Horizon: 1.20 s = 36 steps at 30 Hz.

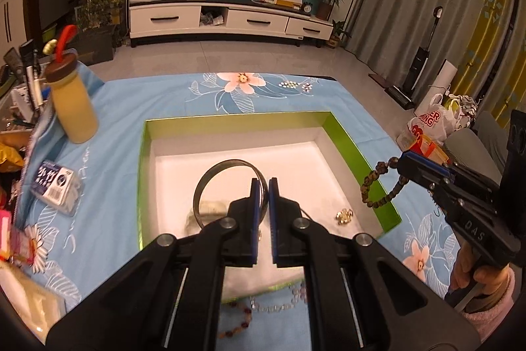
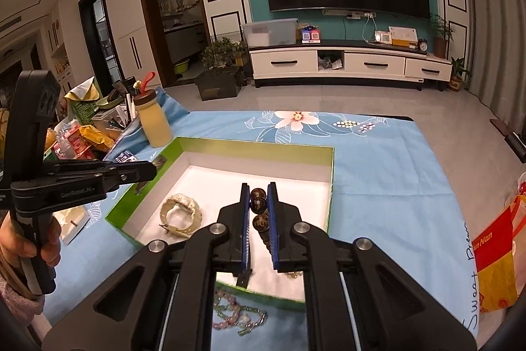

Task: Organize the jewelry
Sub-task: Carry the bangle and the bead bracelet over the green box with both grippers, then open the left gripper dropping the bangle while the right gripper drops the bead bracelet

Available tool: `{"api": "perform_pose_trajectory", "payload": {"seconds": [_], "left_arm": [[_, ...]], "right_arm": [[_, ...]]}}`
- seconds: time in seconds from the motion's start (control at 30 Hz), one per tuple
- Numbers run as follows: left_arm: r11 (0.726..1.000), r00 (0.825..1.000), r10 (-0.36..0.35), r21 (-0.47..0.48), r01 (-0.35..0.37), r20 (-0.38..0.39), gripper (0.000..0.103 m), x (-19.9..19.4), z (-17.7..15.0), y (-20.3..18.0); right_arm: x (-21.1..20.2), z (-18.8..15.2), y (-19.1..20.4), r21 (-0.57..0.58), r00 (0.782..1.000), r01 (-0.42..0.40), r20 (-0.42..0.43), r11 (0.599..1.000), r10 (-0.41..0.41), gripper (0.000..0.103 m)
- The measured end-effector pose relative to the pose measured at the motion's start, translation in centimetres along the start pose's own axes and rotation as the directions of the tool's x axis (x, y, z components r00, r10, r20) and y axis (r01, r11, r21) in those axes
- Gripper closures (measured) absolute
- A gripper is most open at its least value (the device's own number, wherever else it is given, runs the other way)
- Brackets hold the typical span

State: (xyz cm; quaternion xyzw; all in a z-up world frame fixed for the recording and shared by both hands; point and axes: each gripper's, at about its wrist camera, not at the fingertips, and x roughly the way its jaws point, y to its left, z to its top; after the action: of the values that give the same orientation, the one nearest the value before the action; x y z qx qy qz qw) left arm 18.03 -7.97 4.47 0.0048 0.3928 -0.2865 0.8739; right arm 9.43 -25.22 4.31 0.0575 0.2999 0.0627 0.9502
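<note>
A green box with a white floor [image 1: 230, 153] [image 2: 210, 173] lies on the blue flowered cloth. My left gripper [image 1: 264, 183] is shut on a dark bangle [image 1: 210, 176] and holds it over the box. My right gripper [image 2: 258, 191] [image 1: 402, 163] is shut on a dark bead bracelet [image 2: 259, 208] [image 1: 371, 183], which hangs over the box's right wall. In the box lie a pale cream bracelet [image 2: 180, 214] and a small gold piece [image 1: 344, 216]. Pale and reddish bead strings [image 1: 263, 306] [image 2: 235, 314] lie on the cloth before the box.
A yellow bottle with a brown lid [image 1: 74, 107] [image 2: 154, 120] stands at the cloth's left. A tissue pack [image 1: 56, 186] lies near it. Clutter crowds the left edge [image 2: 82, 134]. Plastic bags [image 1: 434, 124] [image 2: 496, 255] sit to the right.
</note>
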Motion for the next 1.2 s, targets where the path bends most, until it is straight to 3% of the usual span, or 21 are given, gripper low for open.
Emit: {"api": "perform_pose_trajectory", "payload": {"seconds": [0.53,0.87,1.0,1.03,1.13,1.2], "left_arm": [[1.000,0.993,0.017,-0.013,-0.018,-0.119,0.098,7.9,2.2,0.9],[0.998,0.986,0.049,-0.031,-0.055,-0.159,0.096,9.9,2.0,1.9],[0.998,0.987,0.052,-0.038,-0.058,-0.150,0.095,9.5,2.2,1.9],[0.997,0.988,0.054,-0.039,-0.060,-0.145,0.090,9.3,2.3,1.9],[0.997,0.992,0.051,-0.044,-0.057,-0.119,0.065,8.1,2.3,1.9],[0.997,0.994,0.058,-0.040,-0.062,-0.095,0.059,7.0,2.3,1.8]], "right_arm": [[4.8,0.6,-1.4,0.039,0.997,-0.011,-0.073,0.999,0.013,0.093],[6.5,0.3,-1.7,0.047,0.991,-0.008,-0.131,0.999,0.014,0.093],[6.8,0.2,-2.3,0.075,0.990,0.000,-0.143,0.997,0.010,0.083],[6.6,0.2,-2.5,0.082,0.991,0.003,-0.135,0.997,0.008,0.081],[6.0,0.1,-2.8,0.100,0.993,0.003,-0.120,0.995,0.009,0.071],[5.3,0.0,-3.0,0.104,0.994,0.006,-0.112,0.995,0.006,0.071]]}}
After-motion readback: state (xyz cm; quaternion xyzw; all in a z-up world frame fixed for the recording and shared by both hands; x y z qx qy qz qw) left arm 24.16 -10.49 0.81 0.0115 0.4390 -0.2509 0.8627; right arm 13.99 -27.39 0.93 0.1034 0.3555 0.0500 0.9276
